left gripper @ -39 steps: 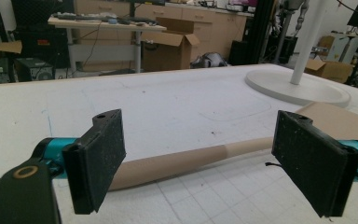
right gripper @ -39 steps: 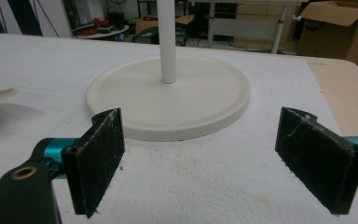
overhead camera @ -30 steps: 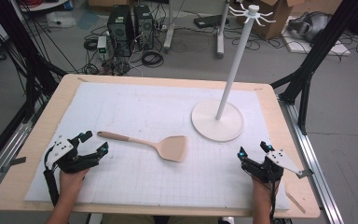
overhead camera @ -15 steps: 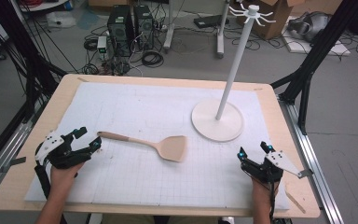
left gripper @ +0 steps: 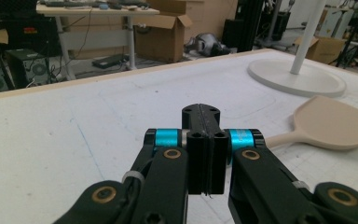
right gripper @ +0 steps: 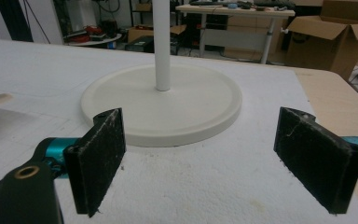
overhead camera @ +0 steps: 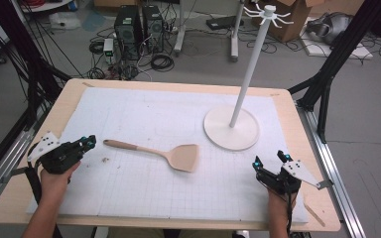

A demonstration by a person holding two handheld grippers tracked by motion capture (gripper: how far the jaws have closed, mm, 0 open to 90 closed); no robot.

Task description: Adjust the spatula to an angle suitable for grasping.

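Observation:
A beige spatula (overhead camera: 167, 153) lies flat on the white mat, handle to the left, blade to the right. My left gripper (overhead camera: 87, 143) sits at the table's left, just left of the handle's end, its jaws shut together with nothing between them. In the left gripper view the closed gripper (left gripper: 205, 112) points past the spatula (left gripper: 328, 127), which lies to its right. My right gripper (overhead camera: 269, 163) rests near the front right edge, open. The right gripper view shows the wide-spread gripper (right gripper: 214, 140) facing the white stand's round base (right gripper: 168, 100).
A white stand (overhead camera: 231, 126) with a tall pole and hooked top rises at the mat's back right. The white gridded mat (overhead camera: 144, 111) covers most of the wooden table (overhead camera: 69, 91). Computers, cables and boxes lie on the floor beyond.
My left gripper has slid right toward the spatula handle and its jaws have shut. The right gripper has stayed in place, open.

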